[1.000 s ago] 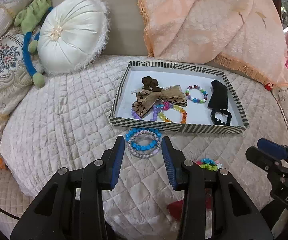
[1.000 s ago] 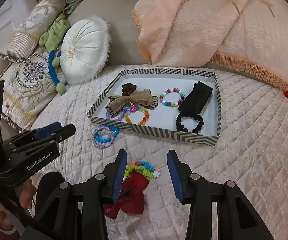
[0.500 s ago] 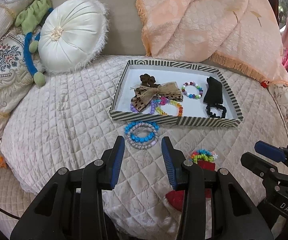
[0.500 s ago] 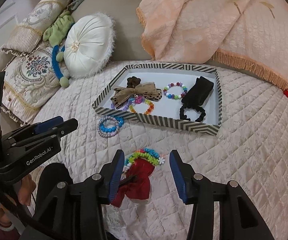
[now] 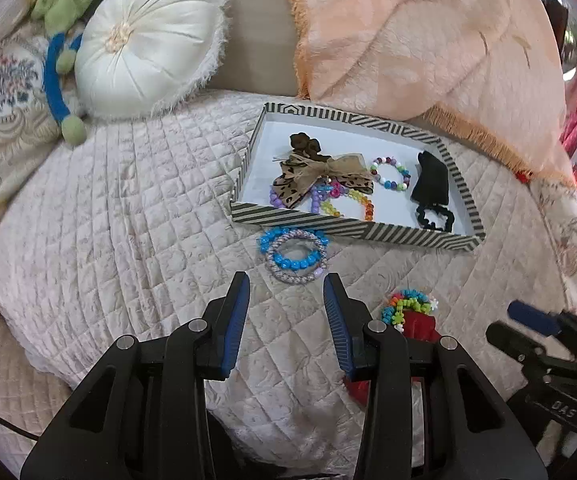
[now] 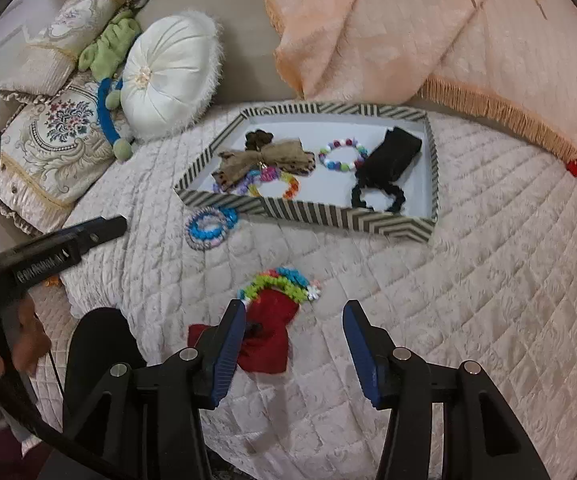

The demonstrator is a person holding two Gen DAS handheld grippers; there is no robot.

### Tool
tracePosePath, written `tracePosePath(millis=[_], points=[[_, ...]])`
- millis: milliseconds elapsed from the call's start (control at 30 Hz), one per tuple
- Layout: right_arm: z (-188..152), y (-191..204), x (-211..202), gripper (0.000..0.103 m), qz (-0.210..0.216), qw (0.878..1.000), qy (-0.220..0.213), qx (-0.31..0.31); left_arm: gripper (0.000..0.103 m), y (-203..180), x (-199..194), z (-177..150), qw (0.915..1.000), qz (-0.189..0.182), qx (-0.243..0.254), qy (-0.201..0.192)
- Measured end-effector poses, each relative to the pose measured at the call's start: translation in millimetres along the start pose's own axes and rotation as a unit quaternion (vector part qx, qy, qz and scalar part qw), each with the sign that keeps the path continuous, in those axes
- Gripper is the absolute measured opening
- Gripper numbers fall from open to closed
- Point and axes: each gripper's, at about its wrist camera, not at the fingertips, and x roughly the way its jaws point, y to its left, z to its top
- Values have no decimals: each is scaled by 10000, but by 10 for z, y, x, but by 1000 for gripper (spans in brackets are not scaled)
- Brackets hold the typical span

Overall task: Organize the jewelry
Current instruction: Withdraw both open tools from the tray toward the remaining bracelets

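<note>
A striped tray on the quilted bed holds a leopard bow, bead bracelets and black hair ties. Blue and lilac bracelets lie stacked just outside its near wall. My left gripper hovers open just short of them, nothing between its fingers. A rainbow bead bracelet rests on a red bow. My right gripper is over them with its jaws opening, and the bow lies by the left finger without being pressed.
A white round cushion, embroidered pillows and a green-and-blue plush sit at the back left. A peach fringed throw drapes behind the tray. The bed's edge drops off at the lower left. A person's hand shows by the left gripper.
Both cameras have drawn back from the tray, so the bracelets sit farther ahead of the left fingers. The right gripper's fingers have spread wider over the red bow.
</note>
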Motion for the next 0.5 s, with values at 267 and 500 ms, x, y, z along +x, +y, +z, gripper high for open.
tracePosePath(millis=[267, 500], points=[[-73, -87, 226, 48, 62, 9994, 299, 148, 38, 415, 179, 47, 9976, -223, -556, 352], [23, -142, 436, 48, 93, 9987, 438, 226, 39, 638, 460, 111, 9908, -442, -1011, 779]])
